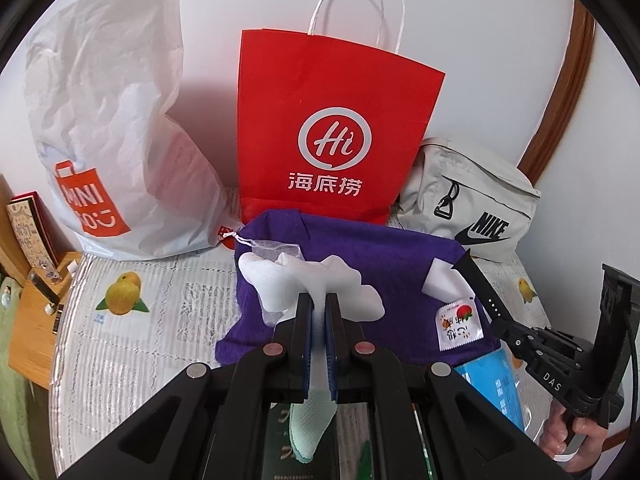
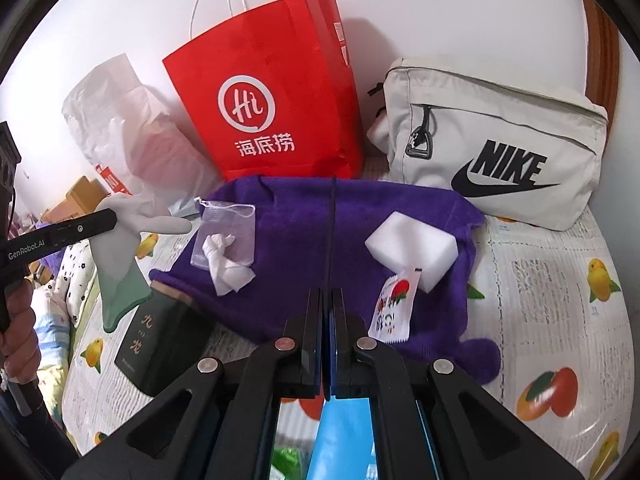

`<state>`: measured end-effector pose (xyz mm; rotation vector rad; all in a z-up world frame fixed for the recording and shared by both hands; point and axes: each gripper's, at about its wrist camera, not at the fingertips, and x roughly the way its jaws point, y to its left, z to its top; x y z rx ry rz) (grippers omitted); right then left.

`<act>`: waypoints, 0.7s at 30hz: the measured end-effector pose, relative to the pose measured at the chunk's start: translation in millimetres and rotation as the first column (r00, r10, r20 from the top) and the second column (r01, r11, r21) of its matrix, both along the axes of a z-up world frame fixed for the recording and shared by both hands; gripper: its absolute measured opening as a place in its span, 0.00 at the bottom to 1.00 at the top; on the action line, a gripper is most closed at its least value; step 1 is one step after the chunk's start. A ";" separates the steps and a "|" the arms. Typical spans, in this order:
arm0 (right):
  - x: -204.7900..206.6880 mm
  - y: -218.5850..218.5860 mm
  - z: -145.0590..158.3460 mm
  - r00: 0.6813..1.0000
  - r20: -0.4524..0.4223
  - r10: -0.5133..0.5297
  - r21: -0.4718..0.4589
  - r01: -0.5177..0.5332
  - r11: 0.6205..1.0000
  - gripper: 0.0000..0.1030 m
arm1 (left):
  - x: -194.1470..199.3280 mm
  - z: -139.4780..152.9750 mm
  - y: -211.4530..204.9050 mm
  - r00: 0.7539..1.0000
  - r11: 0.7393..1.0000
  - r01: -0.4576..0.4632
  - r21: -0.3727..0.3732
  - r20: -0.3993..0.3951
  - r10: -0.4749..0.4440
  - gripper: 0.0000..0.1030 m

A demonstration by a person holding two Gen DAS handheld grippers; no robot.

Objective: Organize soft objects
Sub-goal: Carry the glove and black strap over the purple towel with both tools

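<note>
You've got a white glove (image 1: 320, 280) with a mint cuff clamped mid-body, fingers splayed forward, cuff hanging down, lifted off the table. Purple cloth (image 2: 312, 240) lies rumpled and spread flat in front of the bags. On it: a white sponge block (image 2: 412, 246) toward its right, a crumpled white tissue (image 2: 228, 268) toward its left overlapping a clear mesh drawstring pouch (image 2: 228, 224), lying flat.
</note>
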<state>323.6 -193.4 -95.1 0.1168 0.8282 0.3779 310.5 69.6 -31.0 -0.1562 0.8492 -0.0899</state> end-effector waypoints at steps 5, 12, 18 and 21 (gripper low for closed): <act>24.8 9.0 -13.7 0.999 -0.048 0.009 -0.038 -0.011 0.999 0.03 | 11.9 -4.7 -1.1 1.000 1.000 -0.001 -0.008 -0.008 0.001 0.07; 52.9 11.7 -43.5 0.988 -0.153 -0.002 -0.036 -0.004 0.999 0.03 | 26.6 -10.7 -1.8 1.000 1.000 0.000 0.000 -0.019 0.000 0.07; 67.4 13.4 -54.2 0.981 -0.195 -0.011 -0.057 0.000 0.998 0.03 | 41.5 -13.5 -7.4 1.000 1.000 0.020 0.002 -0.011 -0.020 0.06; 71.4 15.5 -61.2 0.975 -0.224 -0.008 -0.059 -0.005 0.998 0.03 | 52.1 -18.4 -12.3 0.999 1.000 0.028 -0.005 -0.021 -0.028 0.07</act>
